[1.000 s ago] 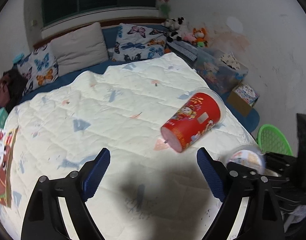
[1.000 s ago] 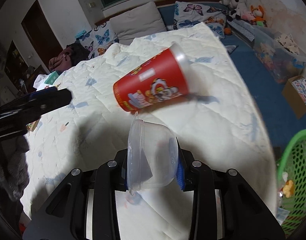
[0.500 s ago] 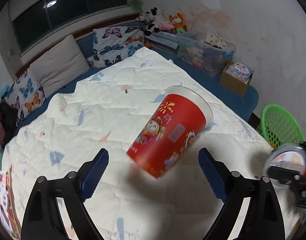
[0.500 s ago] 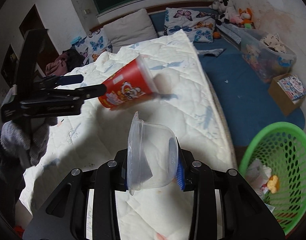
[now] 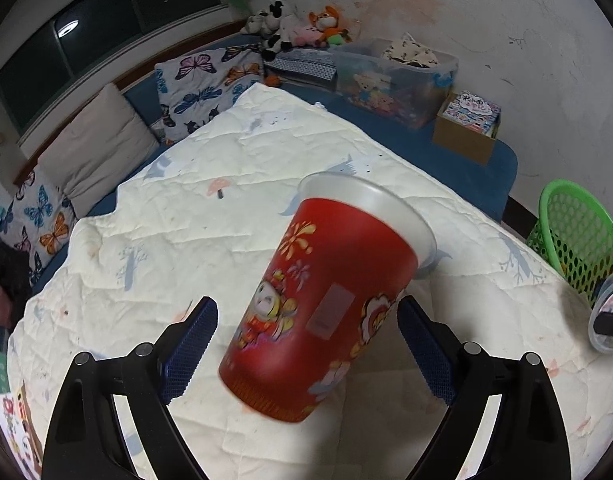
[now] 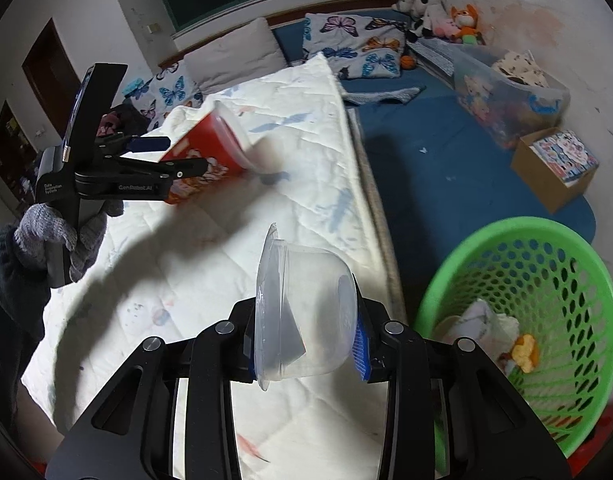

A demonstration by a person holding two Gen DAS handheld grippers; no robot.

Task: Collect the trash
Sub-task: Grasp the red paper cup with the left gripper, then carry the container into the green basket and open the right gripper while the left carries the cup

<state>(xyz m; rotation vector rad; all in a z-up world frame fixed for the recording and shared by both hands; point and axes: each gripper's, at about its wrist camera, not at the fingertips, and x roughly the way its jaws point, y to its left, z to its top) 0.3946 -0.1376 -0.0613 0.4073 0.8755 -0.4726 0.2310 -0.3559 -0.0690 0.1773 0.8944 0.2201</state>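
1. Two handheld grippers are seen over a white quilt point(image 5: 226, 216) spread on a bed.
2. At the far left of the right wrist view, a gloved hand point(image 6: 62, 236) is seen gripping the handle of the left gripper point(image 6: 178, 156).
3. The left gripper point(image 5: 306, 344) is held with its jaws spread wide; a red printed cup point(image 5: 326, 312) lies tilted between the blue pads point(image 5: 190, 348), its translucent rim pointing away and to the right.
4. A gap is visible between the left pad and the cup; whether the right pad touches the cup cannot be told, so the cup is not counted as clenched.
5. In the right wrist view the same red cup point(image 6: 210, 156) is seen on the quilt between the left gripper's fingers, near the right edge of the bed.
6. Right of that, the right gripper point(image 6: 306, 332) is clamped on a clear plastic tub point(image 6: 306, 312), held on its side with its rim to the left.
7. A flap of film is seen inside the tub.
8. Farthest right, a green mesh basket point(image 6: 586, 280) stands on the floor just beside the bed, with crumpled paper and a yellow scrap lying in it.
9. In the left wrist view the basket point(image 5: 574, 232) shows at the right edge.
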